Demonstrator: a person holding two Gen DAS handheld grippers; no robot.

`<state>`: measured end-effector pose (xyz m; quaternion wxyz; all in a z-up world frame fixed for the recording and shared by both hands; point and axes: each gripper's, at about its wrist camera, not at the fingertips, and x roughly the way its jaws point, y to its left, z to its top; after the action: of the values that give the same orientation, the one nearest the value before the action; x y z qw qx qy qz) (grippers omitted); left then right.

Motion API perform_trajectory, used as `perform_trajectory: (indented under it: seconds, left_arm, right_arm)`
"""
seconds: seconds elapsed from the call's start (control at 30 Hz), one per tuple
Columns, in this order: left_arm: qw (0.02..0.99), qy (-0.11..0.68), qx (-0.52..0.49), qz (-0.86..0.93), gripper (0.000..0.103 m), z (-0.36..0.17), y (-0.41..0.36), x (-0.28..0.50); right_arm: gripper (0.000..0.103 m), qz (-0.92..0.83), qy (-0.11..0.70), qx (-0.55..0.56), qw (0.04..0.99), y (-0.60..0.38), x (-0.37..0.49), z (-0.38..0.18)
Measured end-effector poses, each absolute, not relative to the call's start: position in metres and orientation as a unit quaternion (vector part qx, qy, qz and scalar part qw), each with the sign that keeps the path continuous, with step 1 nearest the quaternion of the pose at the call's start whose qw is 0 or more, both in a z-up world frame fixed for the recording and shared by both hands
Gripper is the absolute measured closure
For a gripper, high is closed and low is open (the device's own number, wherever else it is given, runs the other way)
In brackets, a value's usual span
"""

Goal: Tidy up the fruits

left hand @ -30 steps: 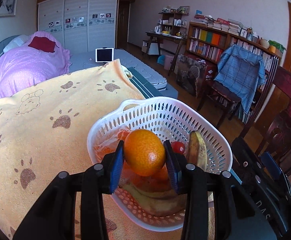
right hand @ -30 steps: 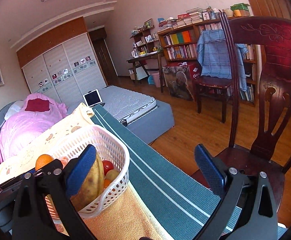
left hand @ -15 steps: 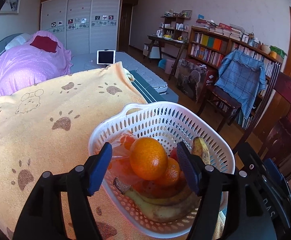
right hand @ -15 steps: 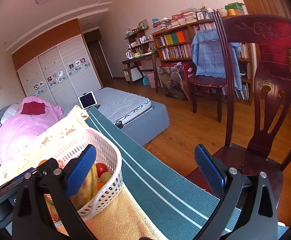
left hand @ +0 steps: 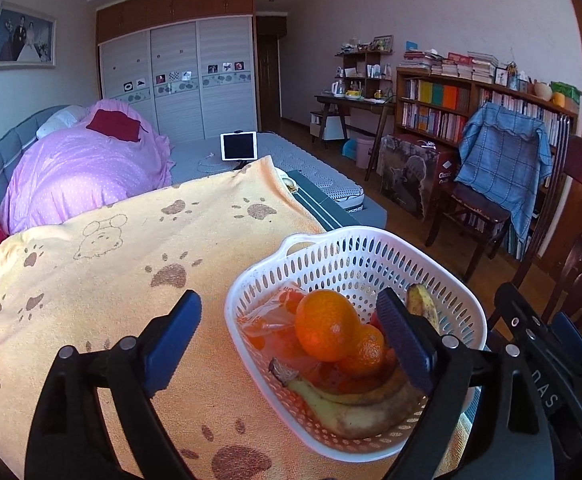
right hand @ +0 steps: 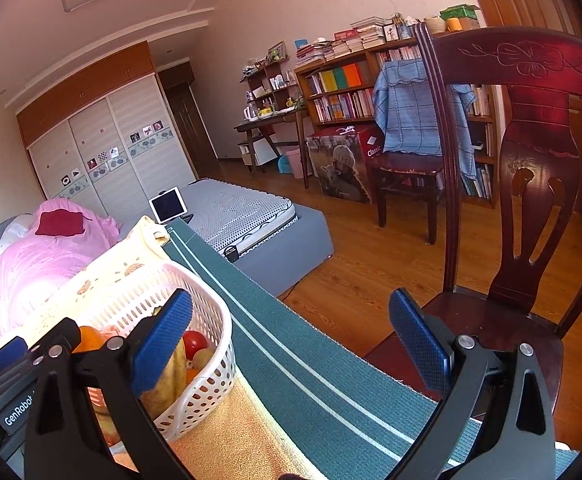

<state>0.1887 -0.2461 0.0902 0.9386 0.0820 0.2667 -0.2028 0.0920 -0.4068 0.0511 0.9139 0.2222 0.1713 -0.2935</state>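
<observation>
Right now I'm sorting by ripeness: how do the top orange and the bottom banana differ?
The orange is round and evenly bright, perched on top of the pile; the banana is long, curved, brown-blotched and lies beneath it. Both sit inside the white basket, and neither is gripped.

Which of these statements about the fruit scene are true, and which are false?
1. The round orange mandarin lies inside the white perforated plastic basket. True.
2. The left gripper is shut on the mandarin. False: its fingers stand wide apart, holding nothing.
3. The spotted yellow banana lies in the basket's bottom. True.
4. The right gripper holds a small red tomato. False: it is open and empty; the tomato sits in the basket.
5. The basket stands on bare wood. False: it rests on the yellow paw-print towel.
</observation>
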Motion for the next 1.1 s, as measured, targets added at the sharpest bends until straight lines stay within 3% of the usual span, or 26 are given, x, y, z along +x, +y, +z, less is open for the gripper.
perform_trajectory:
  seconds: [0.77,1.1]
  left_arm:
    - [0.96,0.233,0.099,-0.124,0.013,0.094,-0.213,0.139]
    - [0.965,0.216,0.103,-0.107,0.01,0.085,-0.196,0.115]
  right_arm:
    - [0.003,-0.27,0.186,0.219,0.919,-0.403,0.097,0.054]
    - [0.003,-0.191,0.255,0.164,0.934,-0.392,0.099,0.065]
